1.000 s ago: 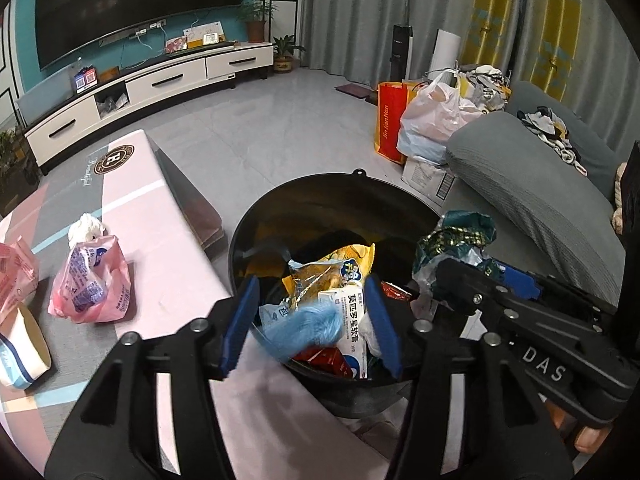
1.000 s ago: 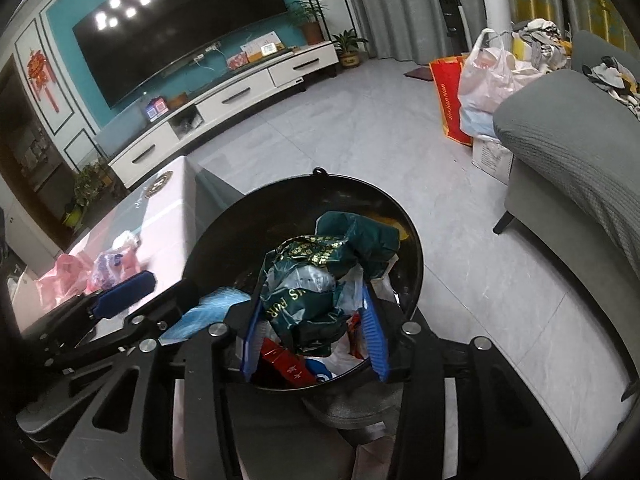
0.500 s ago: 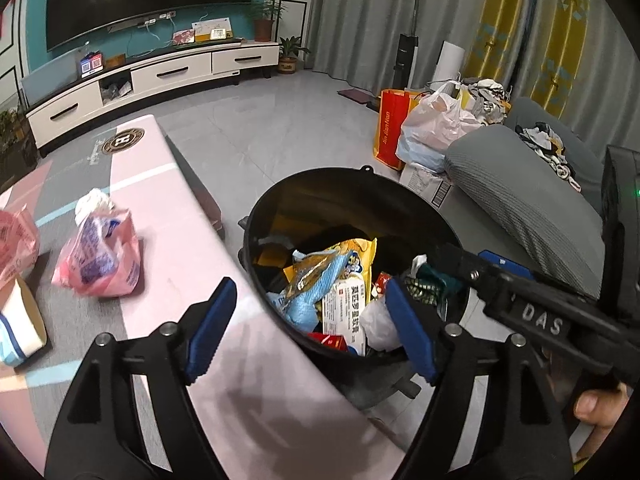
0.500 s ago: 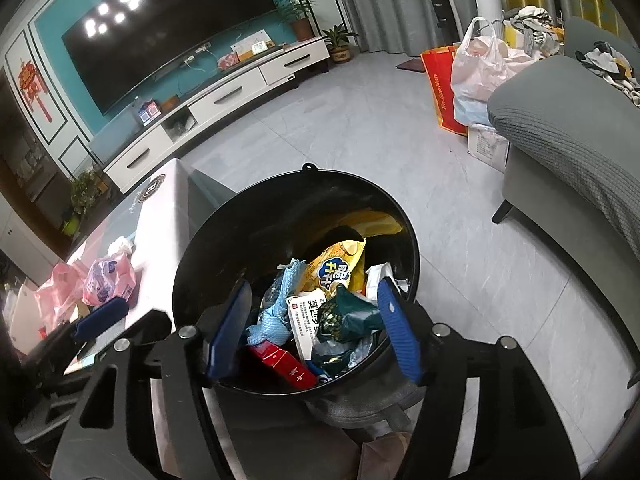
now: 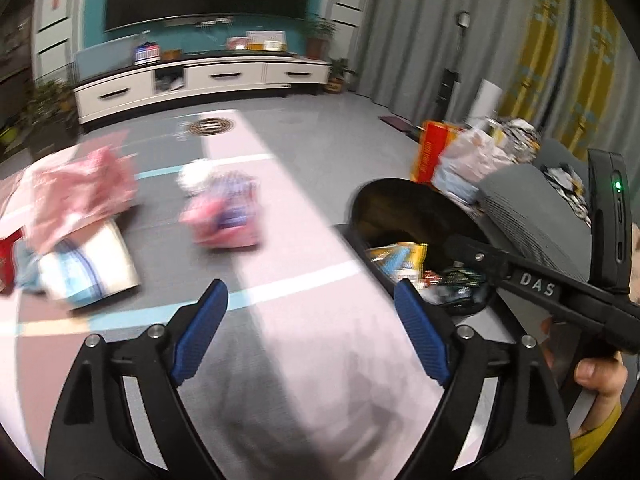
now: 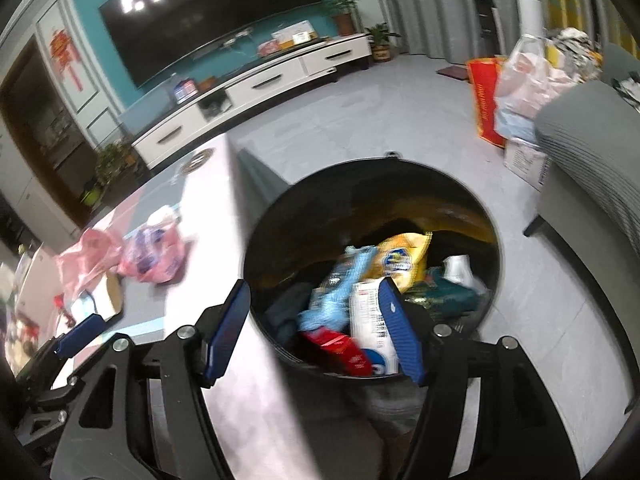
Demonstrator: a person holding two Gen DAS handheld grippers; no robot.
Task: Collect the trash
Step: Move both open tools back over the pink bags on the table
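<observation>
The left hand-held gripper (image 5: 308, 330) is hanging released over the pink and grey surface (image 5: 304, 240), with its blue ribbed fingers (image 5: 200, 332) spread wide and nothing between them. Ahead of it on the surface, a crumpled pink plastic bag with blue print (image 5: 224, 212) is lying, blurred. More to the left, a larger pink plastic bag (image 5: 76, 196) is resting partly on a white paper box with blue stripes (image 5: 88, 268); the blur is hiding their details.

The right hand-held gripper (image 6: 316, 330) is also released and is holding nothing. Its jaws are standing apart above the near rim of the round black trash bin (image 6: 404, 172), which is standing on the grey tiled floor (image 6: 360, 120) just beside the edge of the surface. Inside the bin, trash is lying in a heap: a yellow snack packet (image 6: 404, 256), a light blue crumpled wrapper (image 6: 340, 292), a white printed packet (image 6: 368, 316), a red wrapper (image 6: 340, 350) and a dark green foil bag (image 6: 444, 292). In the left wrist view, the body of the right hand-held gripper is reaching over the bin.
</observation>
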